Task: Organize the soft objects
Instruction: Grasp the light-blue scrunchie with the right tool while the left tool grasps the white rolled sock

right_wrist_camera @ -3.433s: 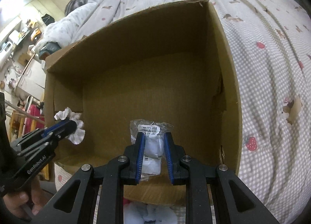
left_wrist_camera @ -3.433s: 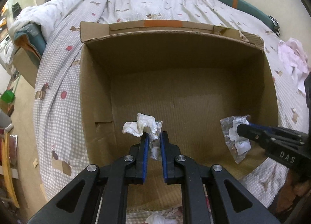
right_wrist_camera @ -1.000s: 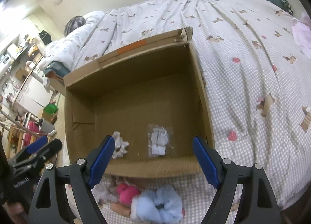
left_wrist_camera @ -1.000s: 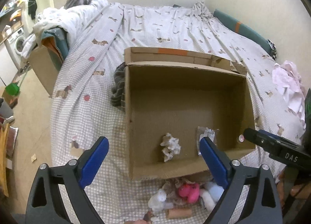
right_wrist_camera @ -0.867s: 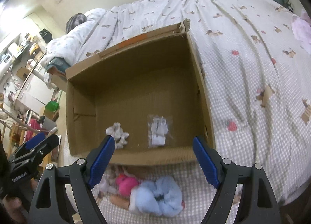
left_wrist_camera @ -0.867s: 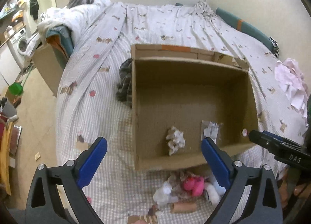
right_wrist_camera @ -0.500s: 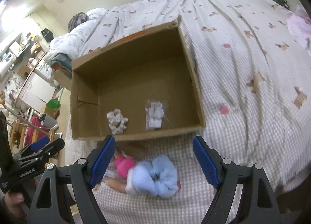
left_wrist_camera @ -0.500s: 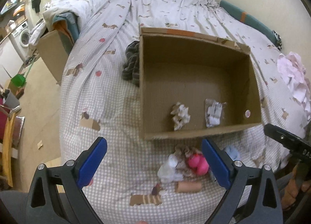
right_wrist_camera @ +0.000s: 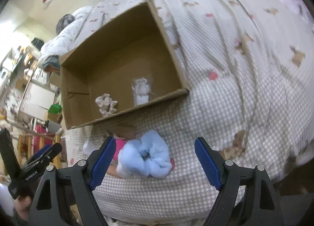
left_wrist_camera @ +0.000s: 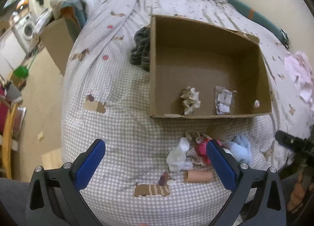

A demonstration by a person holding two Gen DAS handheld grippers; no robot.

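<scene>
Left wrist view: both grippers have let go, the scrunchie and packet now lie near the box front edge. Left gripper fingers are opening, empty; right gripper fingers are released above the blue scrunchie on the bed.

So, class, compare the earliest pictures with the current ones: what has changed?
Both hand-held grippers let go: the left hand-held gripper released the cream ruffled scrunchie, the right hand-held gripper the clear plastic packet. Both pulled back out of the brown cardboard box and now stand open over the pile in front. The box stayed put.

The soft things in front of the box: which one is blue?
The fluffy light-blue scrunchie, lying on the bed between the right claw's open fingers; its neighbour is pink.
</scene>
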